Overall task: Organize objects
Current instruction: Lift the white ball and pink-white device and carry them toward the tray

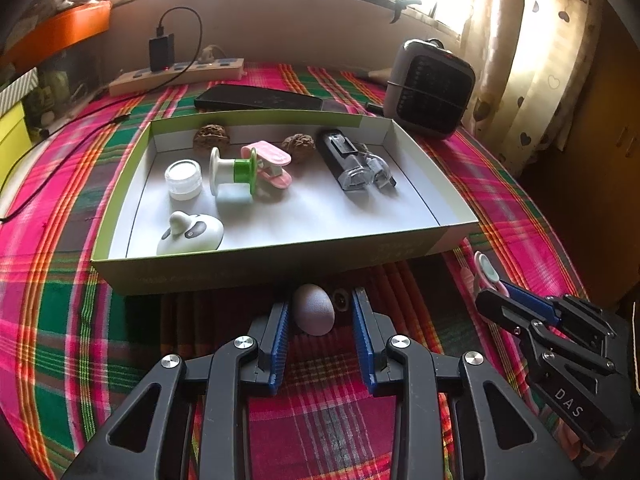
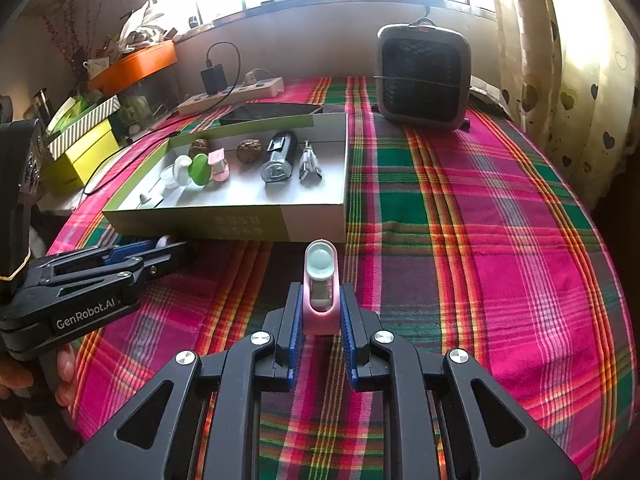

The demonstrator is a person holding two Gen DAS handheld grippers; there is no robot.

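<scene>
A shallow green-sided box (image 1: 256,270) (image 2: 248,228) lies on the plaid cloth and holds several small things: a panda-faced white piece (image 1: 192,234), a white jar (image 1: 183,179), a green-and-white spool (image 1: 234,172), a pink clip (image 1: 272,168), two walnuts (image 1: 211,138), a black device (image 1: 344,156). My left gripper (image 1: 323,312) is open around a grey egg-shaped object (image 1: 314,314) lying on the cloth before the box. My right gripper (image 2: 320,304) is shut on a pink gadget with a pale green round end (image 2: 320,284), which also shows in the left wrist view (image 1: 488,272).
A small grey fan heater (image 1: 430,88) (image 2: 422,80) stands at the back right. A power strip with a charger (image 1: 176,74) (image 2: 232,92) and a black phone (image 1: 256,98) lie behind the box. Yellow and orange boxes (image 2: 80,148) are stacked at left. A curtain (image 2: 568,80) hangs right.
</scene>
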